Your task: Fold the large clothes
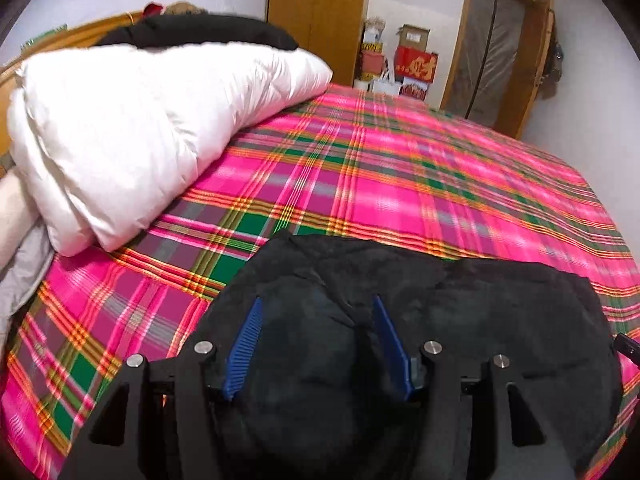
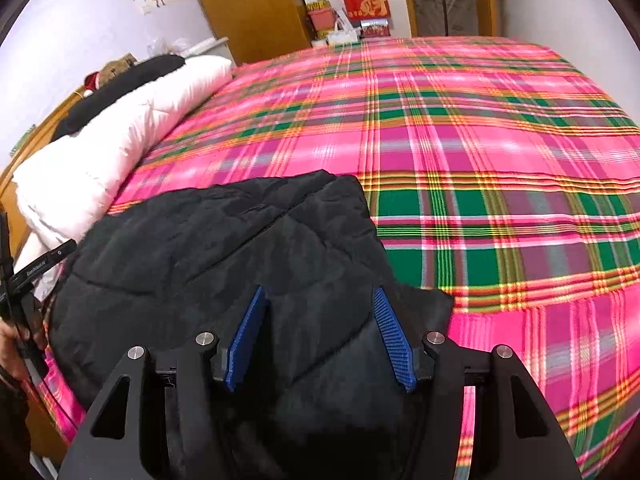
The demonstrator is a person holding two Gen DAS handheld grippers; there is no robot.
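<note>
A black quilted jacket lies bunched on the near edge of the bed, on a pink plaid cover. It also shows in the right wrist view. My left gripper has its blue fingers spread, with a thick bulge of the jacket between them. My right gripper stands the same way, blue fingers apart with jacket fabric filling the gap. The left gripper's body shows at the far left of the right wrist view.
A folded white duvet with a black garment on top lies along the bed's left side by the headboard. The plaid cover stretches far and right. A wardrobe, stacked boxes and a door stand beyond the bed.
</note>
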